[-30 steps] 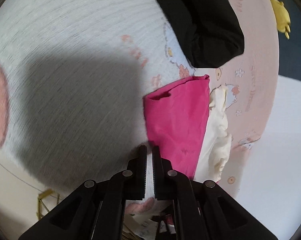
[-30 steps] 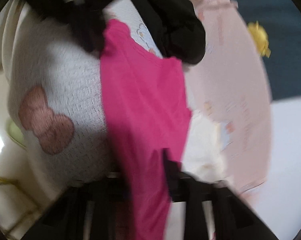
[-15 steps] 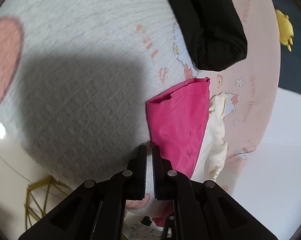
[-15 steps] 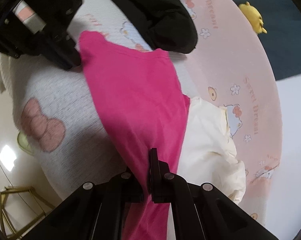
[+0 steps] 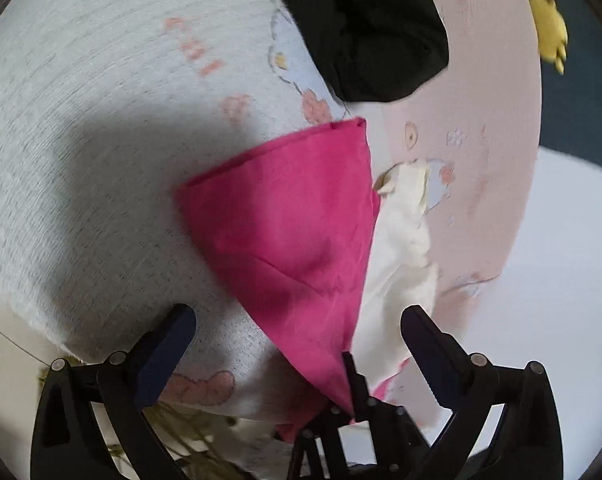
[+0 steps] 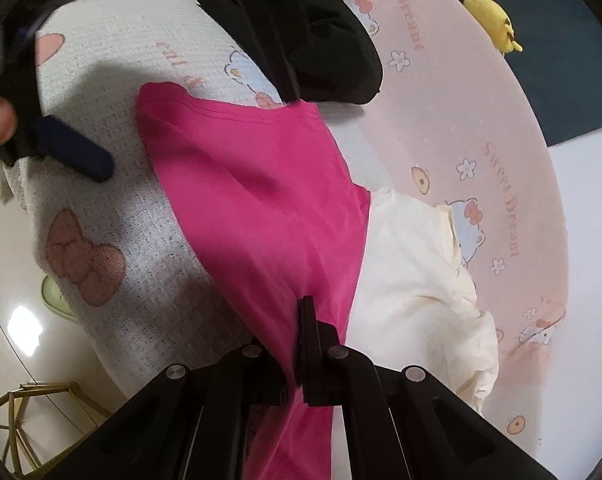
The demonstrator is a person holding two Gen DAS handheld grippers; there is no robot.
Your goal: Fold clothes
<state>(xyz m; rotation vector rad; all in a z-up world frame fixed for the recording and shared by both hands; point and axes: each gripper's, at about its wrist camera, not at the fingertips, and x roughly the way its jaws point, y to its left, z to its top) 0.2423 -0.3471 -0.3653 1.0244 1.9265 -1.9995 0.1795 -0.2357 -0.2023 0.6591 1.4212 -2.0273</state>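
Note:
A pink garment (image 5: 293, 220) lies folded on a white bed cover (image 5: 101, 140), its near end tapering up into my right gripper (image 6: 299, 320), which is shut on that bunched end. My left gripper (image 5: 297, 320) is open, its fingers spread either side of the garment's lower part with nothing between them. In the right wrist view the pink garment (image 6: 253, 184) stretches away towards the upper left. There one dark blue finger (image 6: 75, 154) of the left gripper rests on the cover beside the garment's far corner.
A cream garment (image 6: 417, 280) lies crumpled to the right of the pink one. A black garment (image 6: 313, 48) sits at the far end. A pink patterned sheet (image 6: 481, 140) covers the right side, with a yellow toy (image 6: 493, 20) beyond. A gold wire stand (image 6: 21, 412) is on the floor at left.
My left gripper has gone from shut to open and now straddles the pink garment. The right gripper stays shut on the garment's near end, and the cloth lies flatter.

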